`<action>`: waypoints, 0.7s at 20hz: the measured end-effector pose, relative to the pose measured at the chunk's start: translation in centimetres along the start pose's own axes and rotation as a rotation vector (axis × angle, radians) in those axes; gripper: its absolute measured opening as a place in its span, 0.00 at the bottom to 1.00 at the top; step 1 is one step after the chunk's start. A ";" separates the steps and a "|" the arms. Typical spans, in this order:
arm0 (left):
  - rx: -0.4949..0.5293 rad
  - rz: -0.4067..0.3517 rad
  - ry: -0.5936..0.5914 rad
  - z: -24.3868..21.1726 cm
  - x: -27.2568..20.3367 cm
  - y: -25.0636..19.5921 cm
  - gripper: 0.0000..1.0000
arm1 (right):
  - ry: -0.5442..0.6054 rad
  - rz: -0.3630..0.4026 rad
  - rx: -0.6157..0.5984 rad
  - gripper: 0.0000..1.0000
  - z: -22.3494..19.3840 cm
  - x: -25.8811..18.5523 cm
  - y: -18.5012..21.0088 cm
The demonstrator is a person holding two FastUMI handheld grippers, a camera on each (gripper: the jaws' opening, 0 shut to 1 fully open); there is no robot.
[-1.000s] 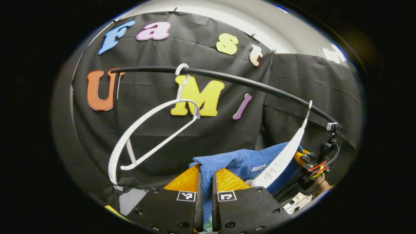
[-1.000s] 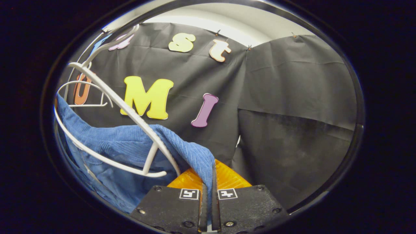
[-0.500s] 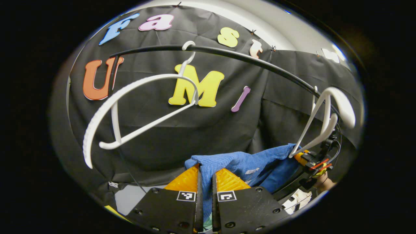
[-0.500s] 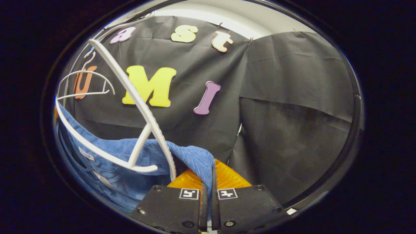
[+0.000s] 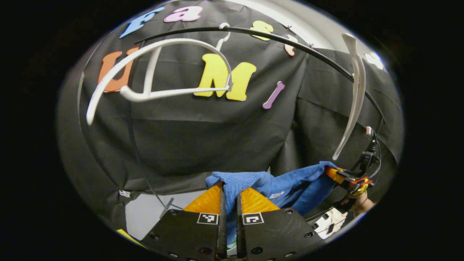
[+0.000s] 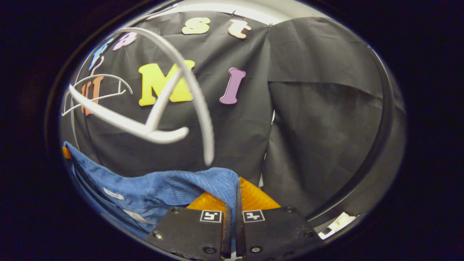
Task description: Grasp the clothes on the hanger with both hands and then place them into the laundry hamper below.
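In the left gripper view we see a white plastic hanger (image 5: 156, 72) hooked on the thin black rail (image 5: 297, 45) at upper left, bare black cloth wall open beneath it, while at bottom centre our left gripper (image 5: 229, 203) is closed tight on a fold of the blue ribbed garment (image 5: 282, 183). The cloth stretches rightward to the other gripper (image 5: 342, 175) at the right edge, below a second white hanger (image 5: 353, 98). In the right gripper view a curved white hanger (image 6: 174, 108) swings free above the garment (image 6: 163, 186) at lower left, and our right gripper (image 6: 232, 208) at bottom centre pinches the cloth's edge, with plain creased black wall filling the right.

A black rail (image 5: 290, 40) crosses before the black cloth wall (image 5: 203, 137).
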State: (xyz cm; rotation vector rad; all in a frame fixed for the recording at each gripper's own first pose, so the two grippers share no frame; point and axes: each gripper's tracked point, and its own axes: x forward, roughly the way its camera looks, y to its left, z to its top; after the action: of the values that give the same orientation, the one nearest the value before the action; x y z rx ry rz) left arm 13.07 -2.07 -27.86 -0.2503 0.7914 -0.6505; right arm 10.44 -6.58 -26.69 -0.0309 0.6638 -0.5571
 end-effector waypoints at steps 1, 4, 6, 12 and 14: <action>-0.025 0.003 0.010 -0.5 -0.1 0.2 0.10 | 0.019 0.006 0.017 0.08 -0.6 -0.2 0.2; -0.060 0.033 0.028 -2.5 -0.6 1.2 0.14 | 0.074 0.032 0.075 0.08 -2.0 0.1 1.3; -0.074 0.042 0.036 -3.6 -1.0 1.6 0.11 | 0.101 0.057 0.106 0.08 -3.7 -0.5 2.6; -0.087 0.063 0.044 -5.6 -2.0 2.0 0.11 | 0.146 0.146 0.126 0.08 -6.8 -2.7 6.6; -0.103 0.059 0.045 -6.5 -2.5 1.8 0.11 | 0.162 0.186 0.160 0.08 -8.2 -3.0 8.2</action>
State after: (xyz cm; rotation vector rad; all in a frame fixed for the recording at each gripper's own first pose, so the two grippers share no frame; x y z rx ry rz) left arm 7.82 1.11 -31.67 -0.3057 0.8731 -0.5624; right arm 7.61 3.06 -33.11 0.2259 0.7684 -0.4345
